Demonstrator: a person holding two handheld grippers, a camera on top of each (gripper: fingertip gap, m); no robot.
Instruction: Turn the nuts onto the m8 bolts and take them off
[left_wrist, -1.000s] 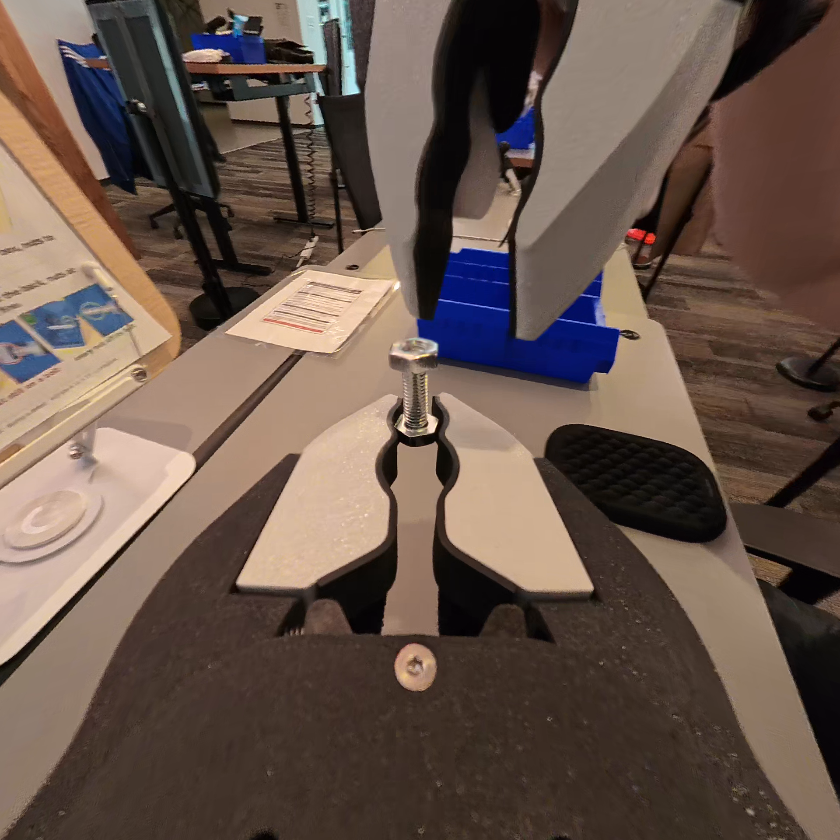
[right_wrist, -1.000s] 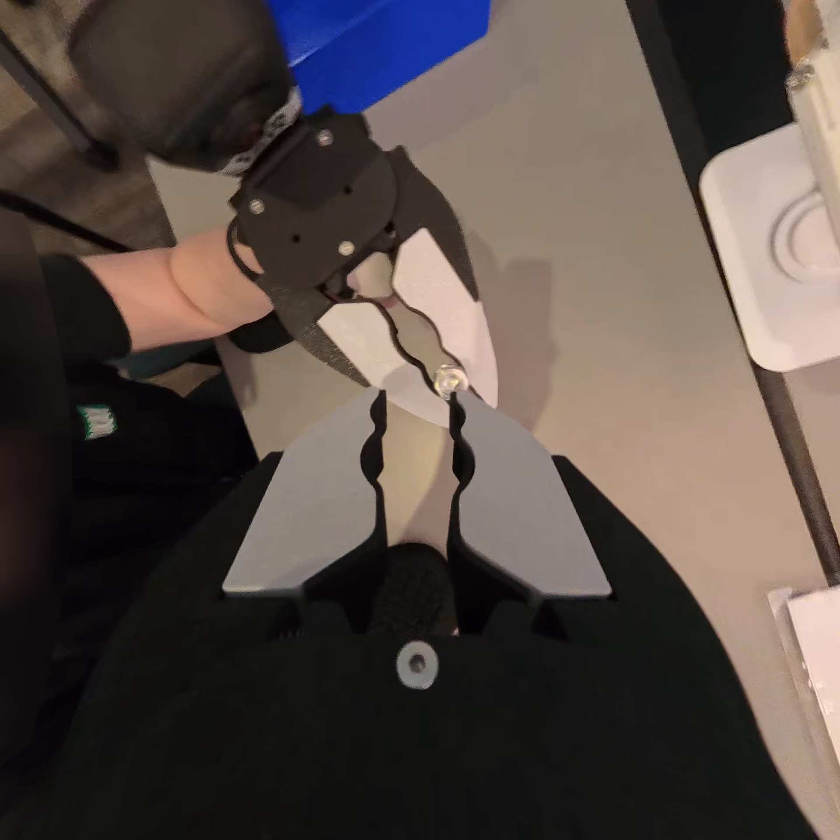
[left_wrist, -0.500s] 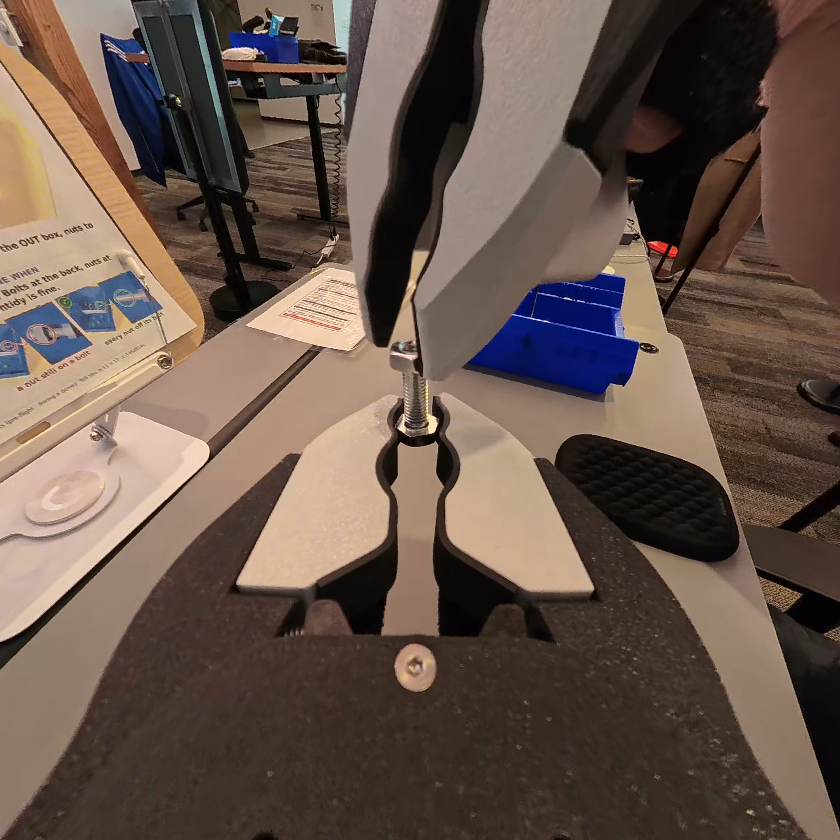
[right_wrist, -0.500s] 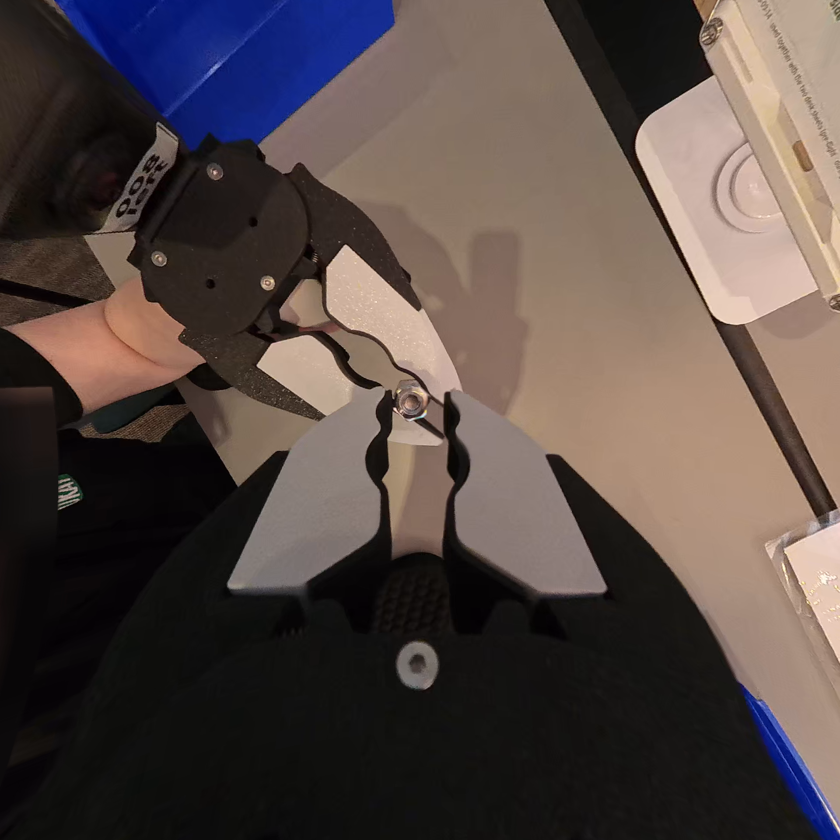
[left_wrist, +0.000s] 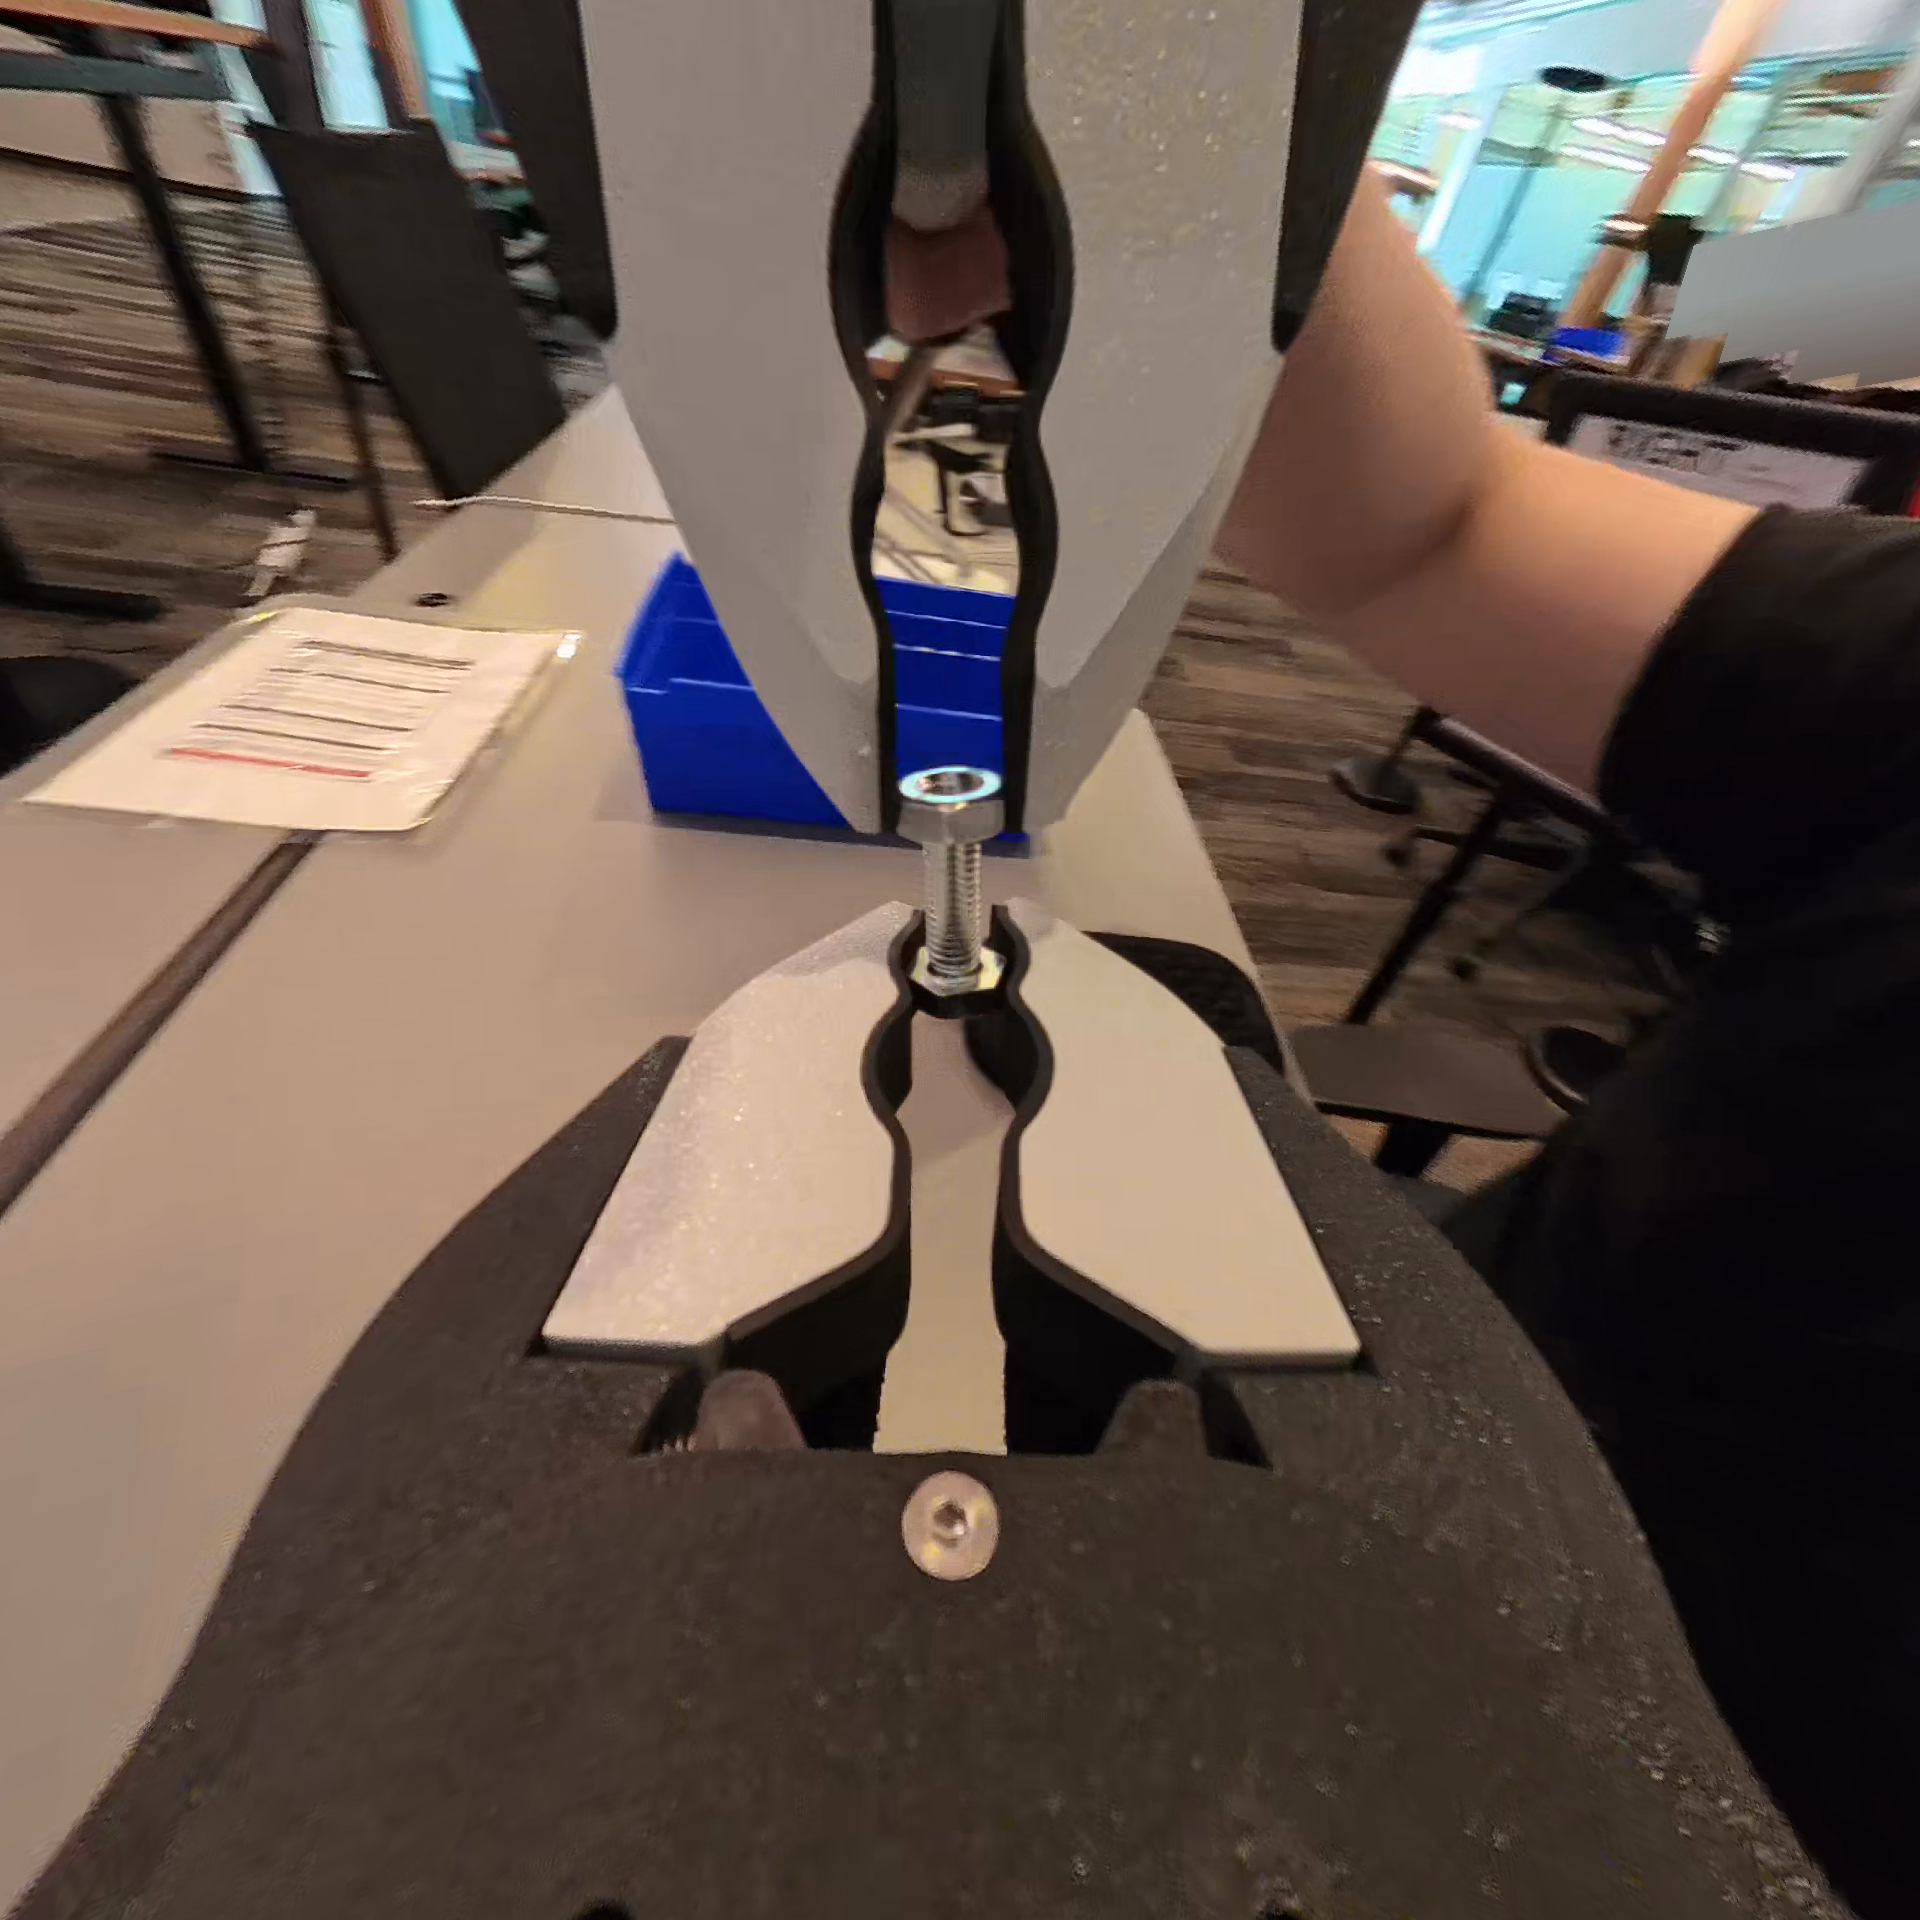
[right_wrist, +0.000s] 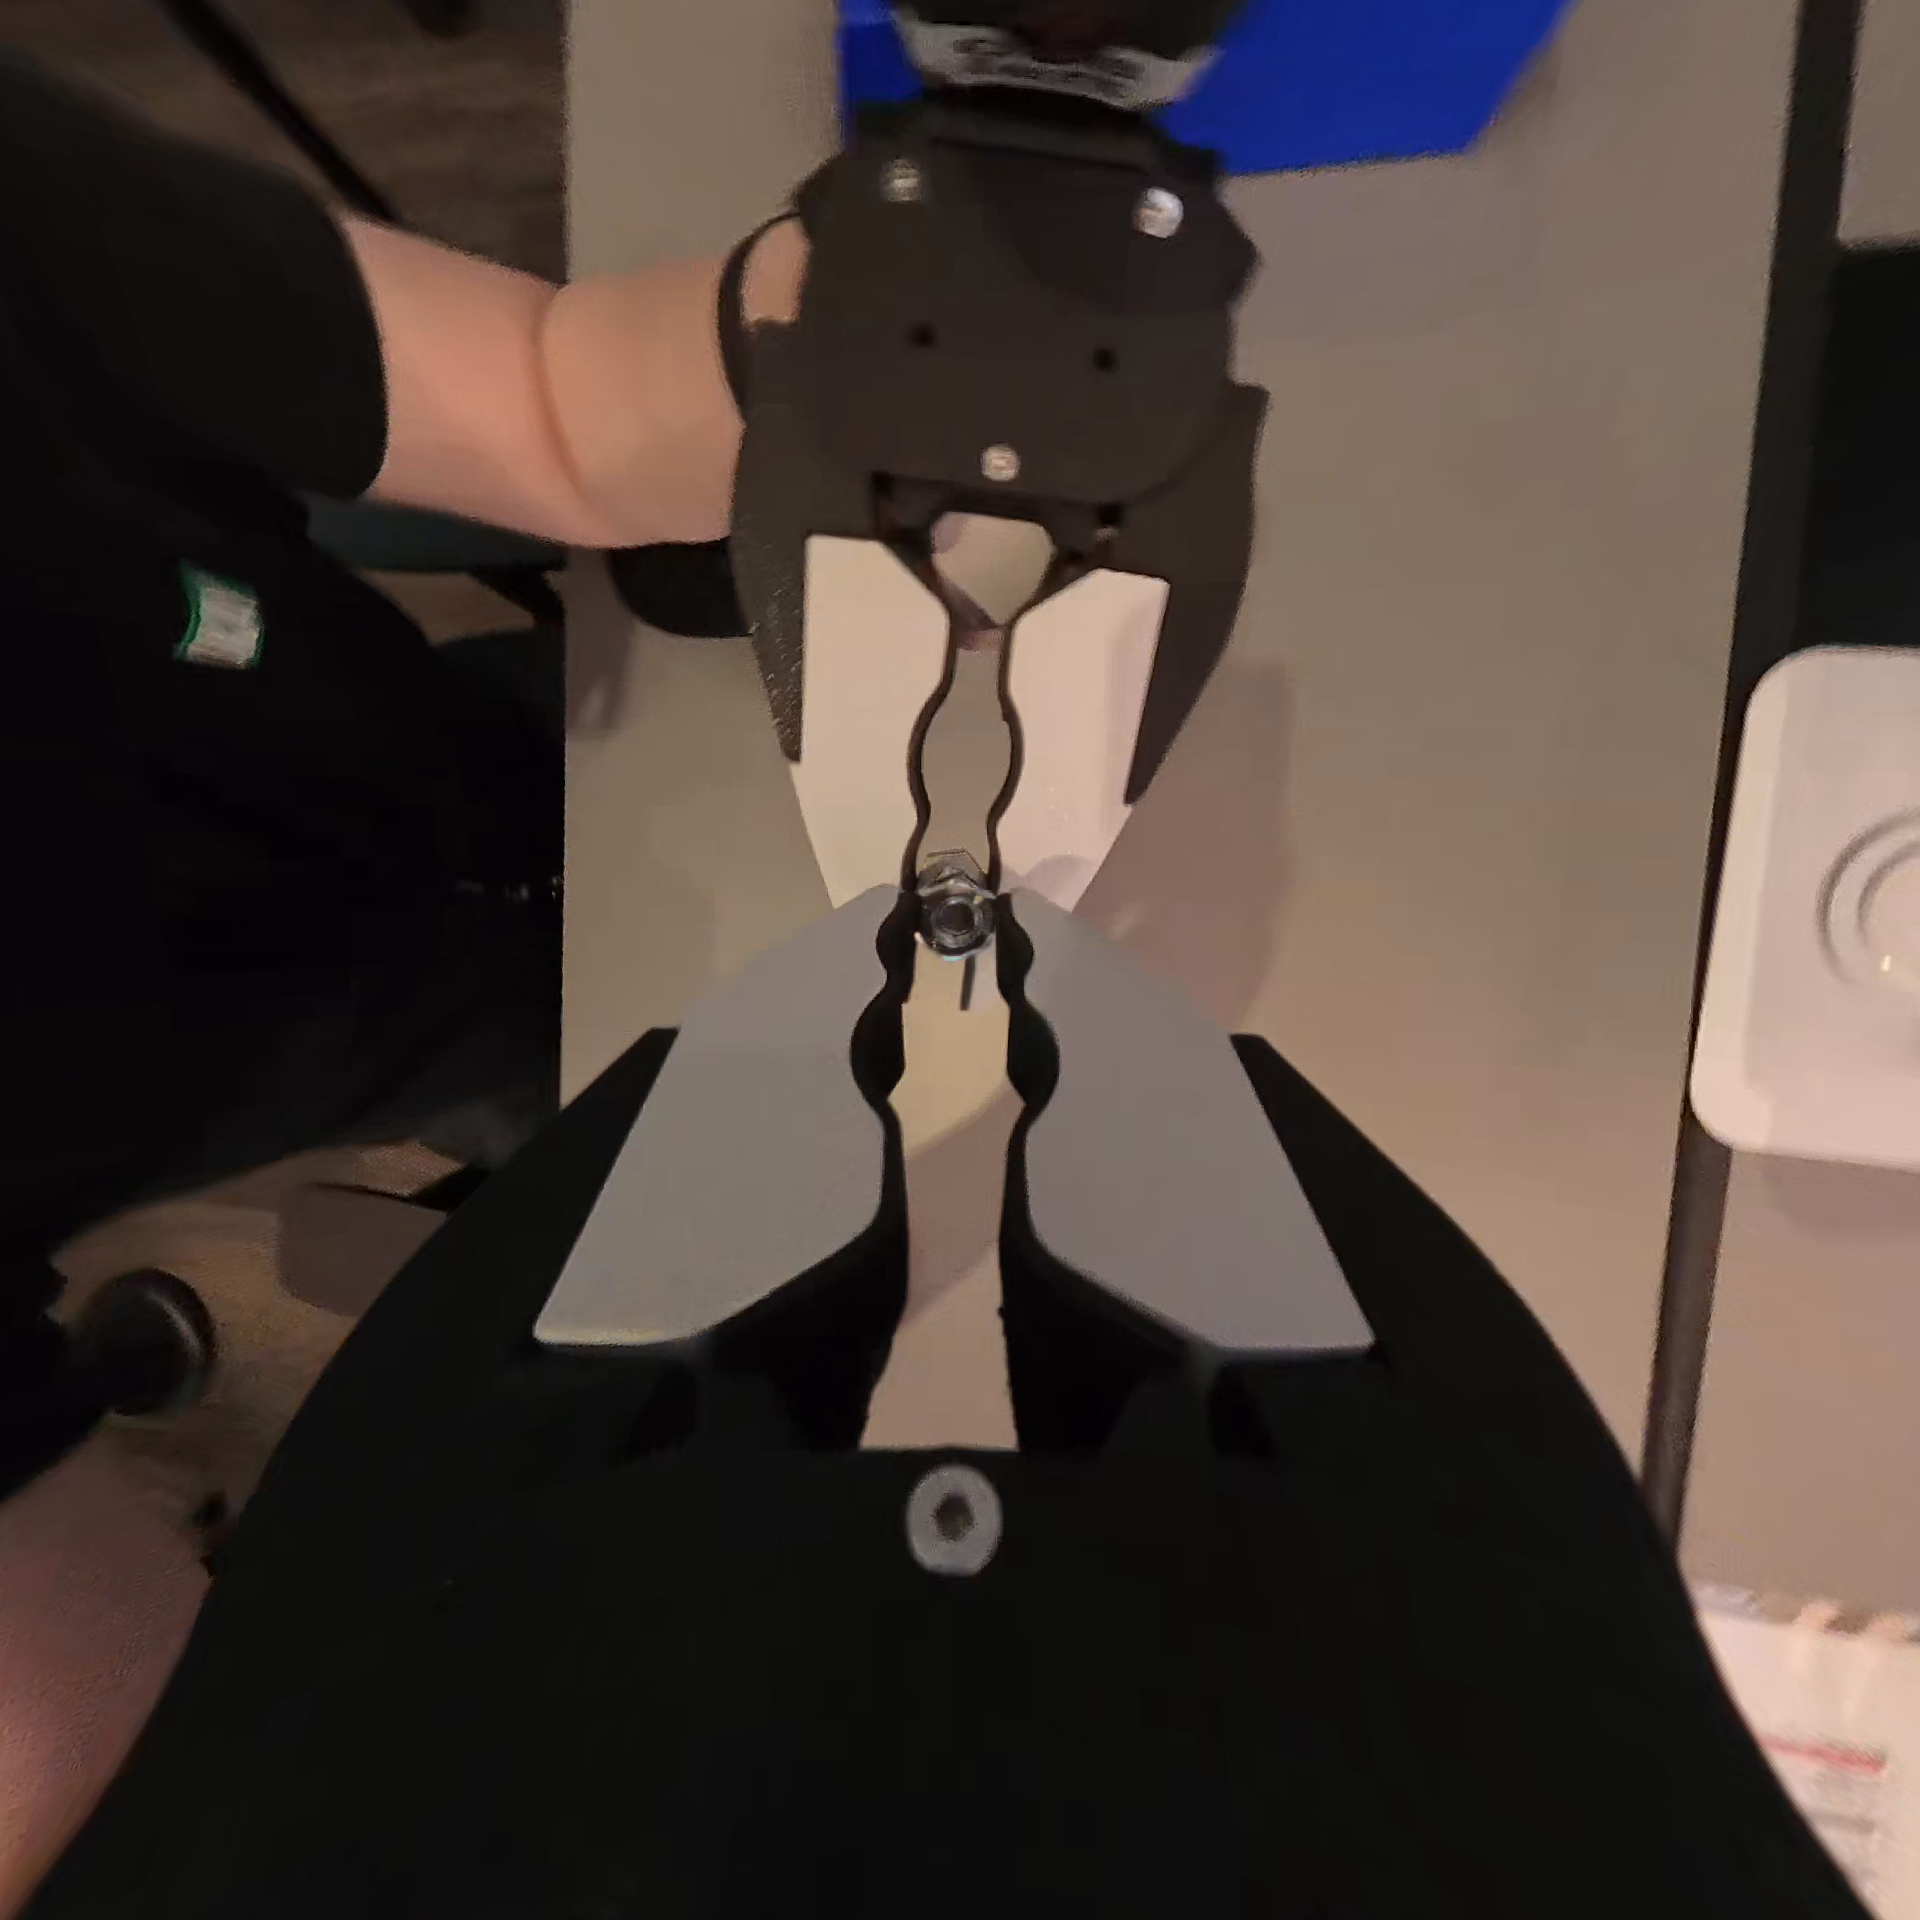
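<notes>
A silver M8 bolt (left_wrist: 948, 904) stands upright above the grey table (left_wrist: 416, 1039). My left gripper (left_wrist: 951, 940) is shut on the hex nut (left_wrist: 951, 977) at the bolt's lower end. My right gripper (left_wrist: 951, 826) comes down from above, and its tips are shut on the bolt's hex head (left_wrist: 949, 805). In the right wrist view, my right gripper (right_wrist: 951, 920) holds the hex head (right_wrist: 951, 923) seen end-on. The left gripper (right_wrist: 951, 868) points toward it from the far side. The two grippers meet tip to tip along the bolt.
A blue bin (left_wrist: 727, 727) stands behind the bolt, with a laminated sheet (left_wrist: 312, 717) to its left. A black pad (left_wrist: 1216, 987) lies by the table's right edge. A white stand base (right_wrist: 1849, 904) lies to one side. A person's forearm (left_wrist: 1403, 468) is at the right. Left tips to right tips: about 4 cm.
My right gripper came down over the bolt, turned square to it and closed on the hex head. My left gripper kept its hold on the nut while swinging to the right.
</notes>
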